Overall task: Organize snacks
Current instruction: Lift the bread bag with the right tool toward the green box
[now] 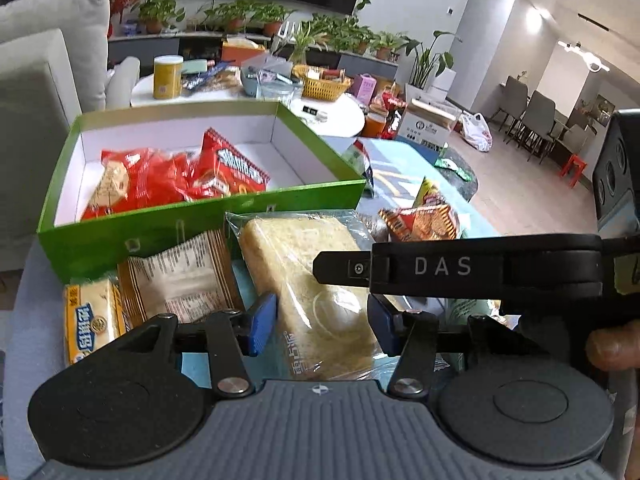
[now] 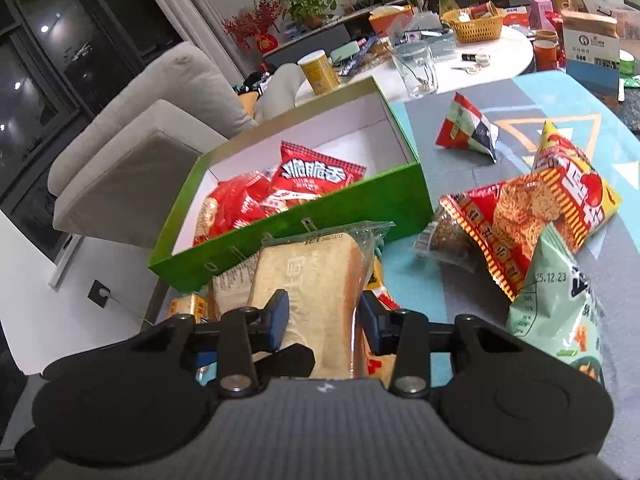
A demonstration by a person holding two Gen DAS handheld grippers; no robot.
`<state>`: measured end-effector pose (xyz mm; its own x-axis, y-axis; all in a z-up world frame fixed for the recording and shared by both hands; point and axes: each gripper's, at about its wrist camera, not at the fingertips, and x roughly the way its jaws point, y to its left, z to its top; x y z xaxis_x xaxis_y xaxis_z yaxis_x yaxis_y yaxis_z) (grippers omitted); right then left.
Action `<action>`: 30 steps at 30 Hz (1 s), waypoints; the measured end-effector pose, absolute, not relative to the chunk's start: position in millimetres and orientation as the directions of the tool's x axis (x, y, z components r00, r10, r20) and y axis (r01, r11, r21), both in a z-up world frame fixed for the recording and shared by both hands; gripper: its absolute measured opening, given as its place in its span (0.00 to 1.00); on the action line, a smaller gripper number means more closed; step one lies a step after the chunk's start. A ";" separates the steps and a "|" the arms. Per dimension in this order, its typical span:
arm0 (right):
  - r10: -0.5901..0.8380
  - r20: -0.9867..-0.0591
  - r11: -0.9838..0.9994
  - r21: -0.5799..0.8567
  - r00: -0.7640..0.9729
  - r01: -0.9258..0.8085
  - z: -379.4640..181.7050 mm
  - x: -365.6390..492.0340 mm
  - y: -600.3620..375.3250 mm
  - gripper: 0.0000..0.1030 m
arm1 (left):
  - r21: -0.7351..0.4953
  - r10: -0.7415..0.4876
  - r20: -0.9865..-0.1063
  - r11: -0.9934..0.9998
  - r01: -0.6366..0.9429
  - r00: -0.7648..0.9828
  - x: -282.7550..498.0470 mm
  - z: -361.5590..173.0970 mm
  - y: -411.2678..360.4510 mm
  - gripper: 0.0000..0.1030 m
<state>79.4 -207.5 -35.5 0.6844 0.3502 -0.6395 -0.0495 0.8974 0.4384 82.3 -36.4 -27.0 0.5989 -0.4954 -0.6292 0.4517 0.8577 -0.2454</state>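
A clear-wrapped slab of pale bread (image 2: pixel 316 280) sits between my right tongs' (image 2: pixel 322 318) blue pads, lengthwise toward the green box (image 2: pixel 280 236). That box lies open, white inside, with red snack packets (image 2: pixel 308 184) heaped at its left end. Just beside the bread lie a brown-edged white sachet (image 1: pixel 180 276) and a yellow packet (image 1: pixel 90 320), both flat before the box's front wall.
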 end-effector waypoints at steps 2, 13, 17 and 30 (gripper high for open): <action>0.352 -0.631 0.897 0.438 0.692 -0.057 -31.1 78.1 -206.8 0.26 | -0.244 -0.496 -0.618 0.858 0.451 0.609 80.5 -22.7 -35.3 0.46; 0.362 -0.595 0.897 0.431 0.717 -0.095 -11.1 82.1 -200.9 0.26 | -0.229 -0.489 -0.577 0.866 0.445 0.655 78.4 -3.5 -29.3 0.46; 0.367 -0.575 0.896 0.429 0.731 -0.113 0.9 87.4 -199.7 0.26 | -0.214 -0.482 -0.553 0.871 0.443 0.679 81.2 8.5 -28.2 0.46; 0.379 -0.494 0.889 0.428 0.782 -0.161 39.7 117.8 -199.5 0.27 | -0.190 -0.464 -0.454 0.885 0.426 0.761 107.4 47.6 -26.6 0.46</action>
<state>117.8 -199.5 39.7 0.7822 0.3793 -0.4943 -0.1610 0.8894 0.4277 107.4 -26.6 47.6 0.7606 -0.4638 -0.4542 0.4259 0.8846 -0.1900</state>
